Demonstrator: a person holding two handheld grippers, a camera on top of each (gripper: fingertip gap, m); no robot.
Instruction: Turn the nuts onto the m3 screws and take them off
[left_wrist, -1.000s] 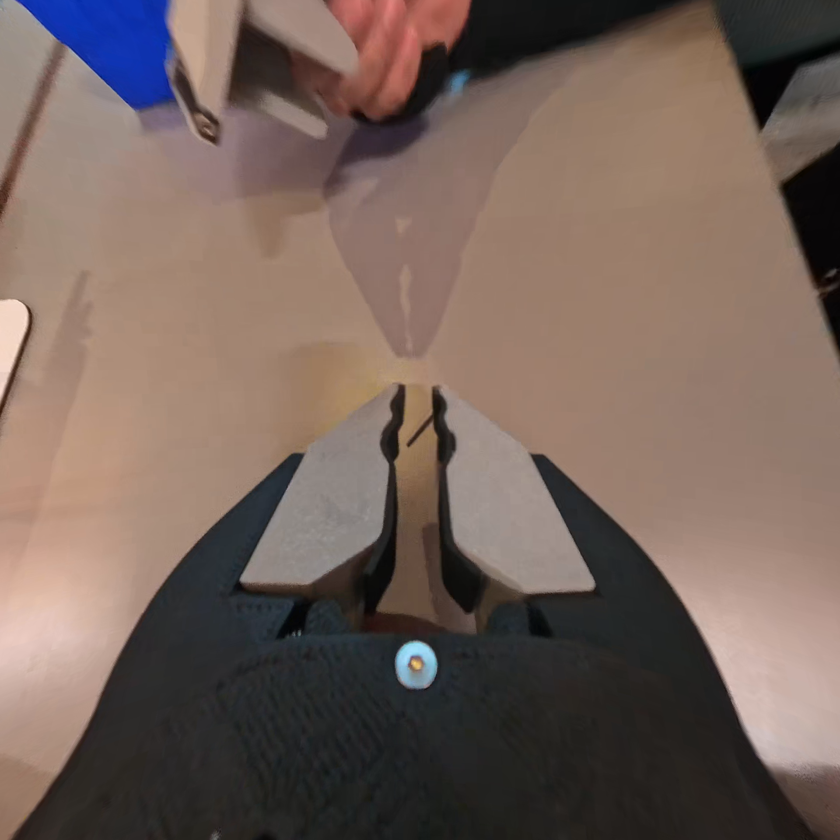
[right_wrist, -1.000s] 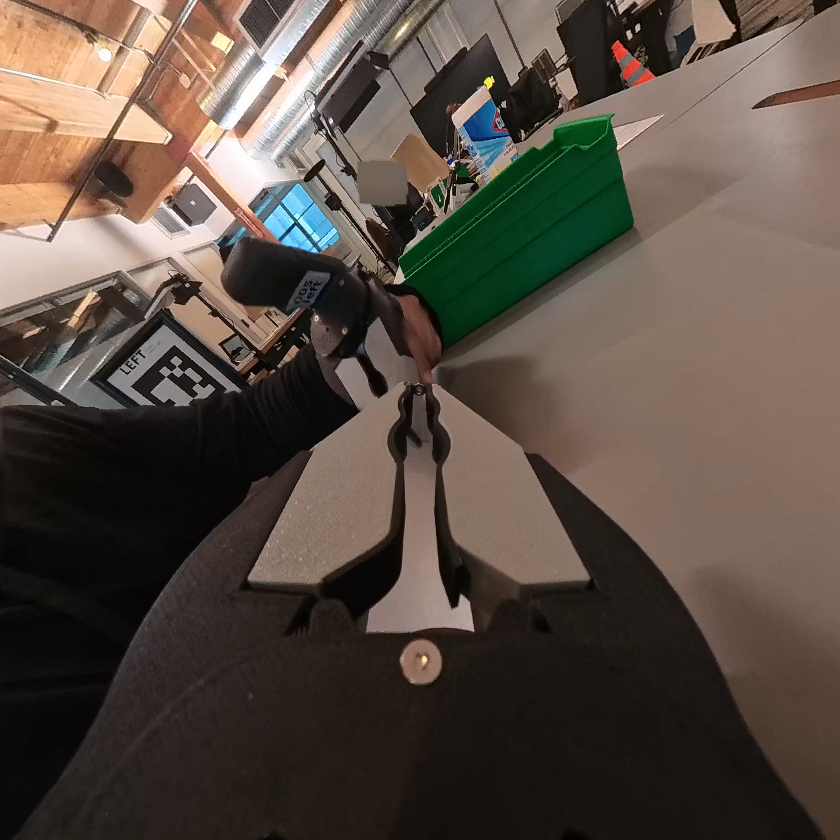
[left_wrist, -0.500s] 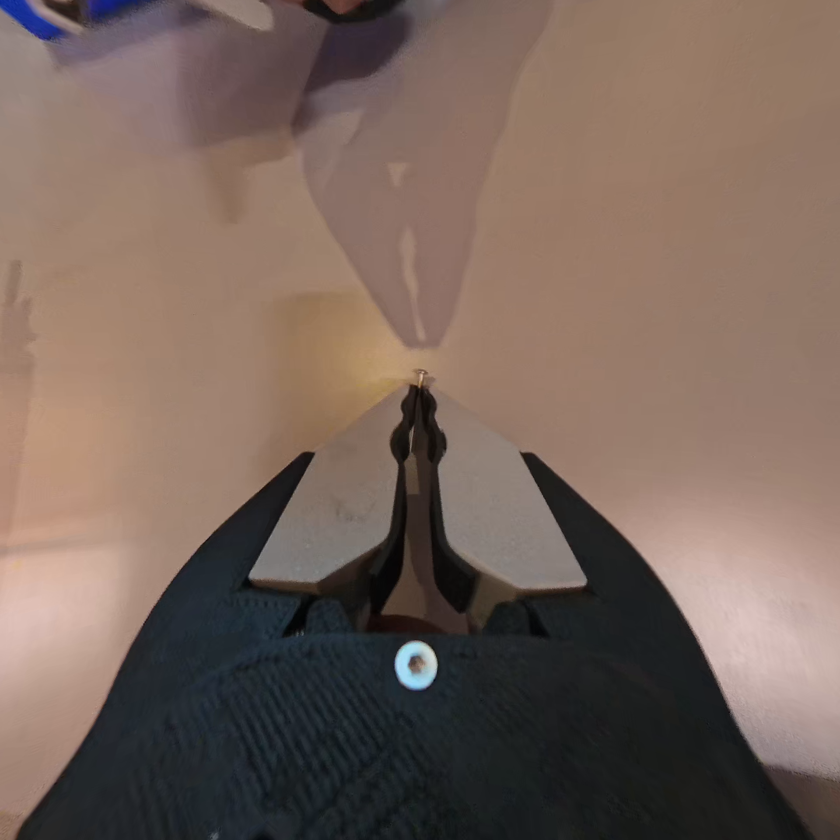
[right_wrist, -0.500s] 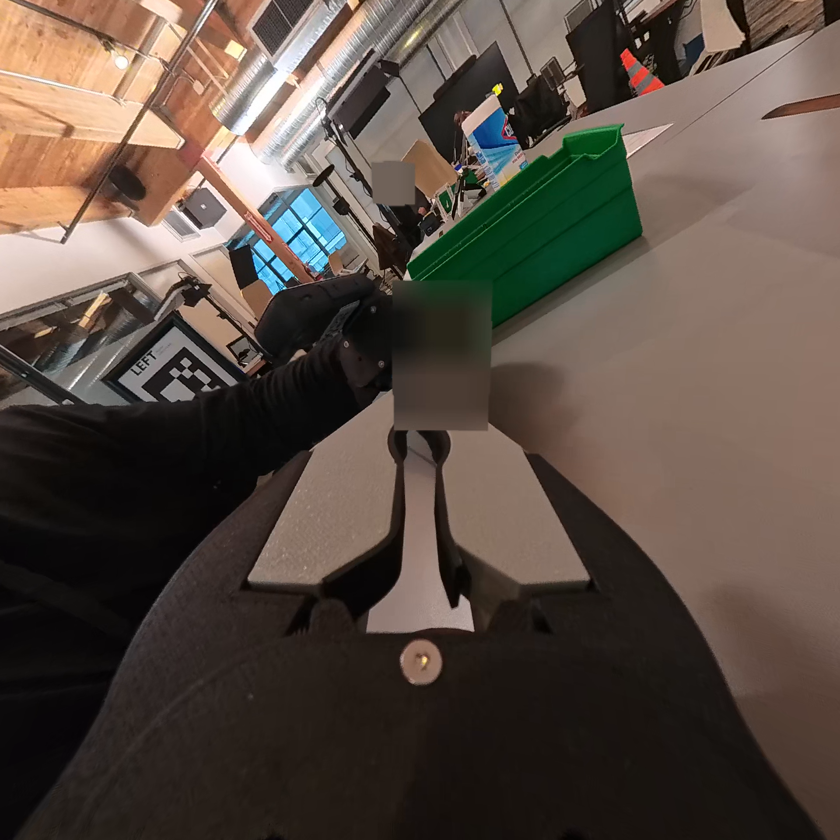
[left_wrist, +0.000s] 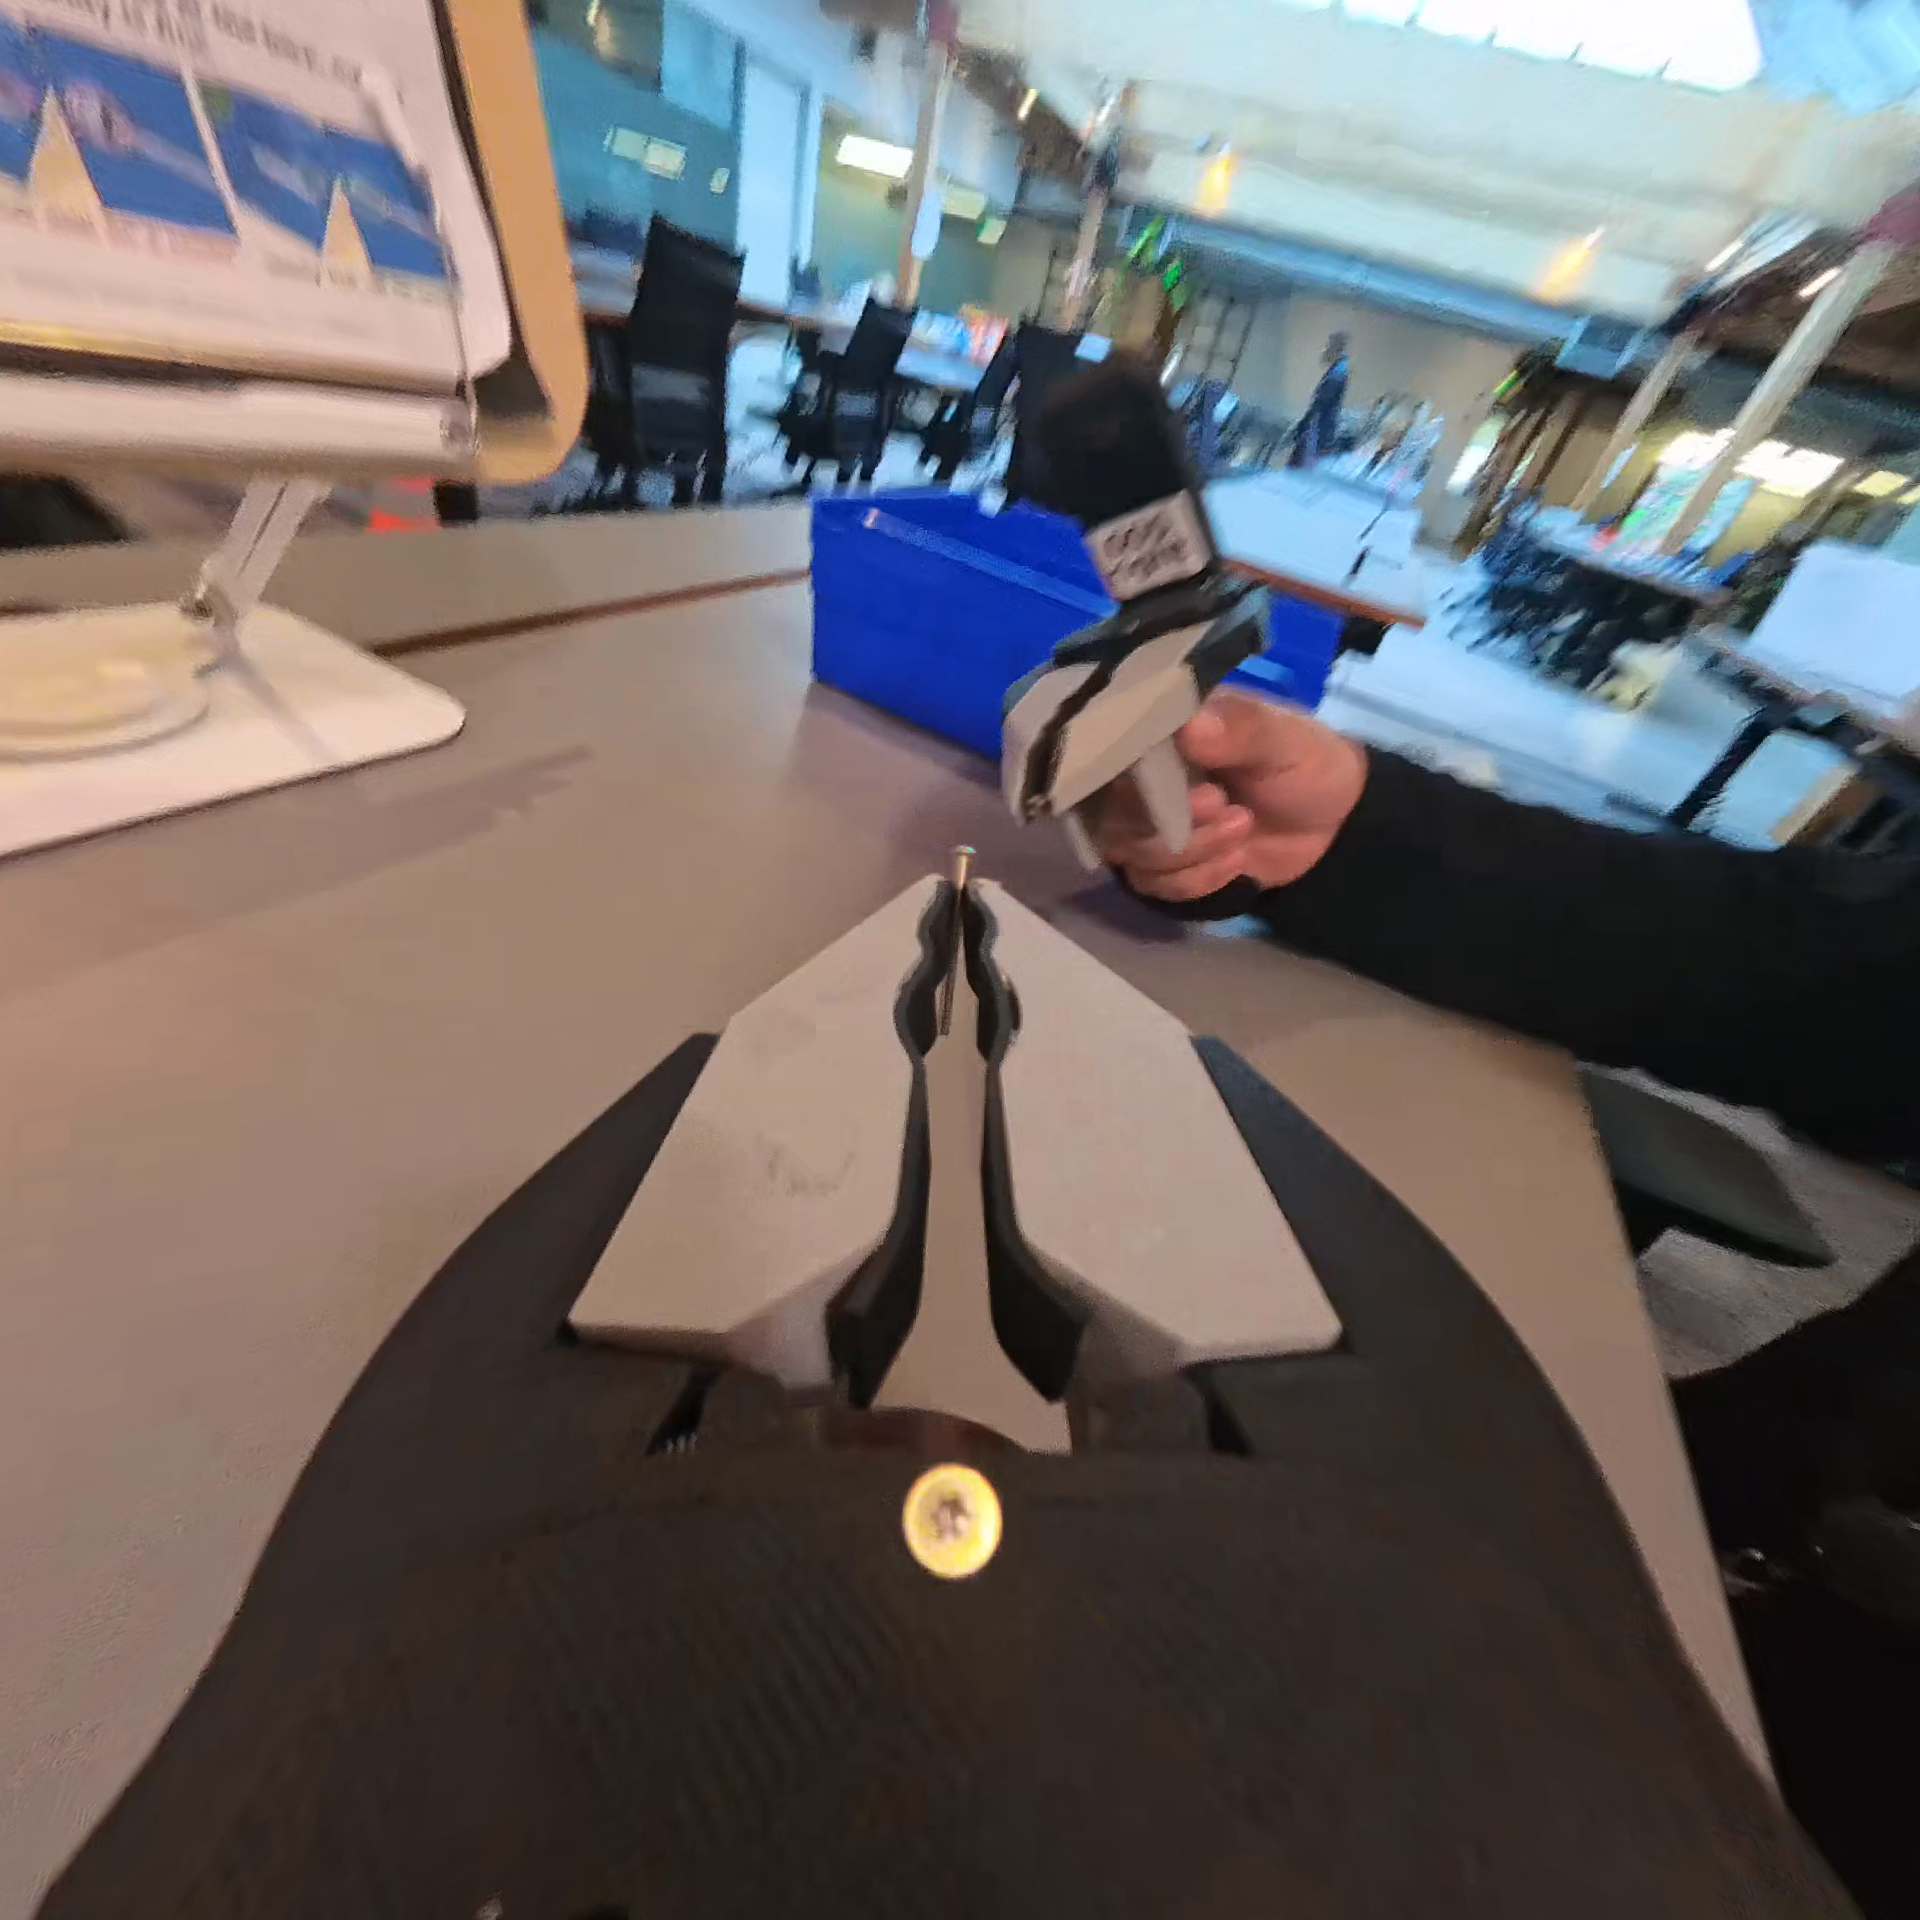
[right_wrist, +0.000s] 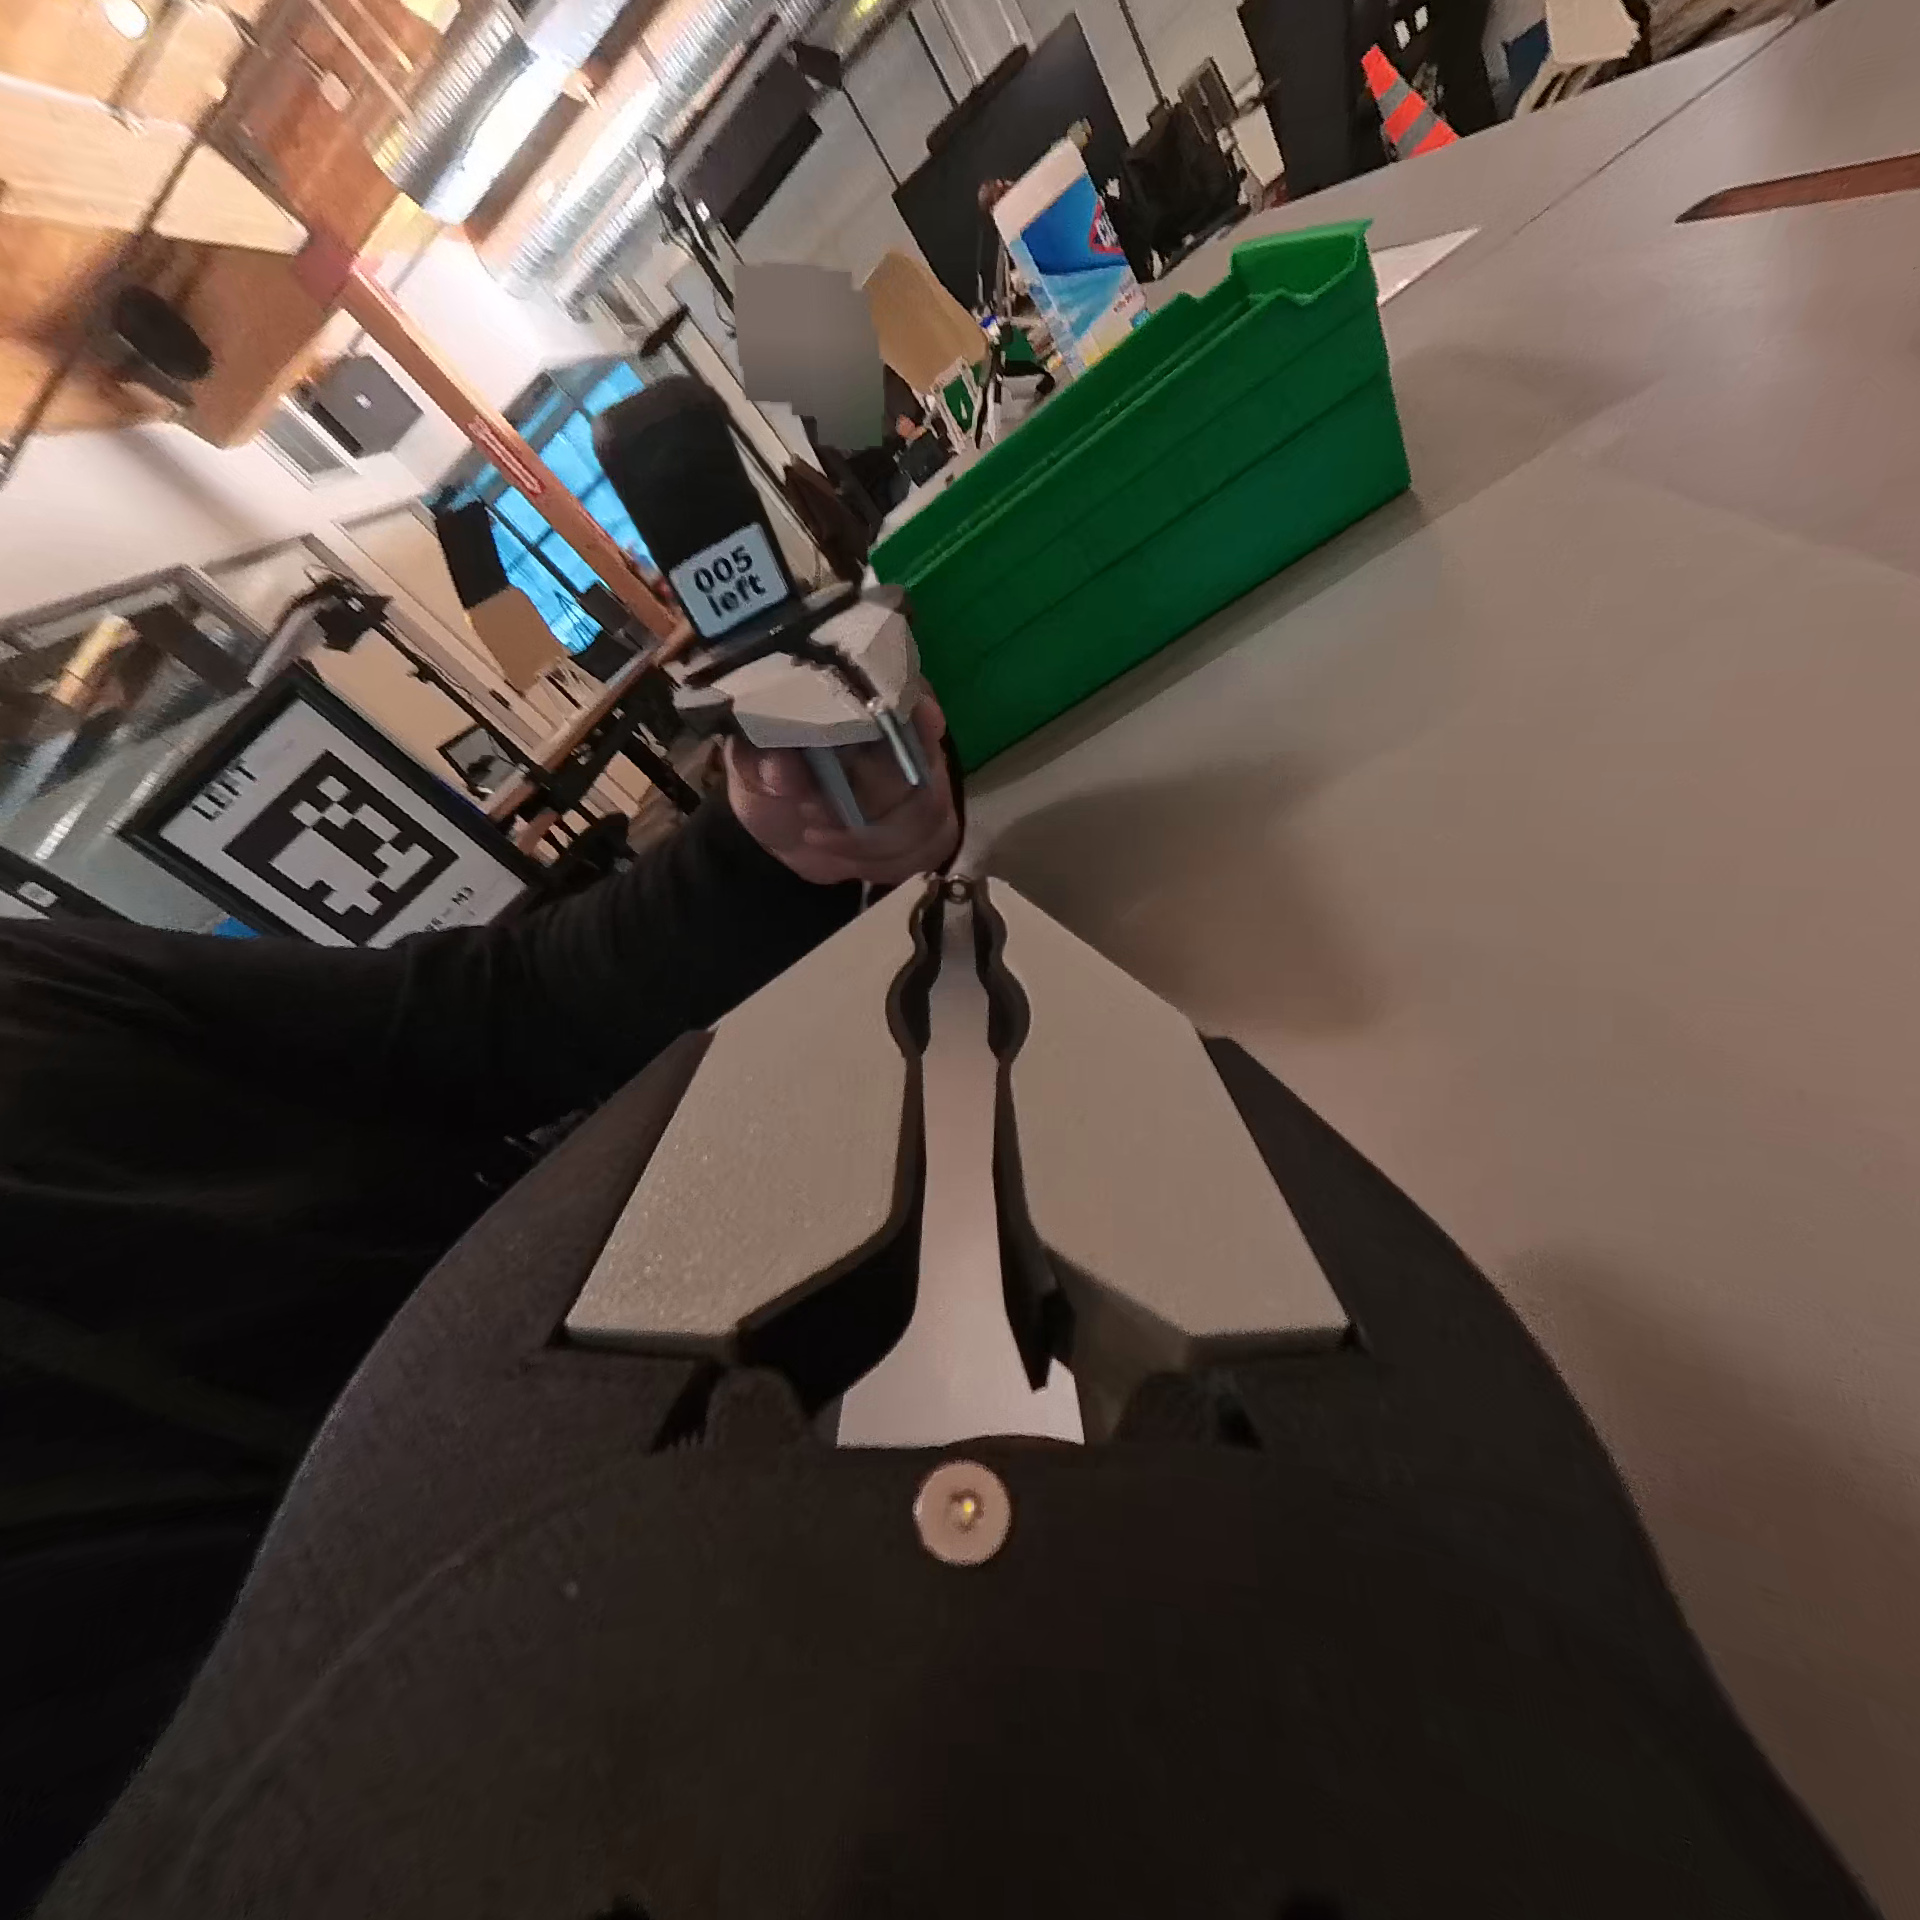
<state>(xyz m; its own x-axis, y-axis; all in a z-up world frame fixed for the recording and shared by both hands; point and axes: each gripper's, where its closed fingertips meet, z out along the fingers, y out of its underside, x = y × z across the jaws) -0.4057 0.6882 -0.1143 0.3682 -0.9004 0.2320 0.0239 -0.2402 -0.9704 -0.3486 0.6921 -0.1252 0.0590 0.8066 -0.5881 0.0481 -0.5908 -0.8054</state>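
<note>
My left gripper (left_wrist: 958, 894) is shut on a thin m3 screw (left_wrist: 948, 956), held above the grey table (left_wrist: 312, 1039). The screw's head pokes out past the tips. My right gripper (right_wrist: 954, 896) is shut on a small metal nut (right_wrist: 954, 888) at its very tips. In the left wrist view the right gripper (left_wrist: 1032, 805) is a short way ahead and to the right, held by a hand (left_wrist: 1247, 810), tips pointing down-left. In the right wrist view the left gripper (right_wrist: 883, 707) is just ahead and above, with the screw (right_wrist: 902, 746) sticking out of it. The screw and the nut are apart.
A blue bin (left_wrist: 935, 623) stands on the table behind the right gripper. A white stand (left_wrist: 260, 707) holding a printed sheet is at the far left. A green bin (right_wrist: 1143, 540) stands beyond the left gripper. A black sleeve (left_wrist: 1610, 935) crosses from the right.
My left gripper shut on the screw lying on the table, lifted it and tilted up from facing the table to level. The right gripper stayed shut on the nut.
</note>
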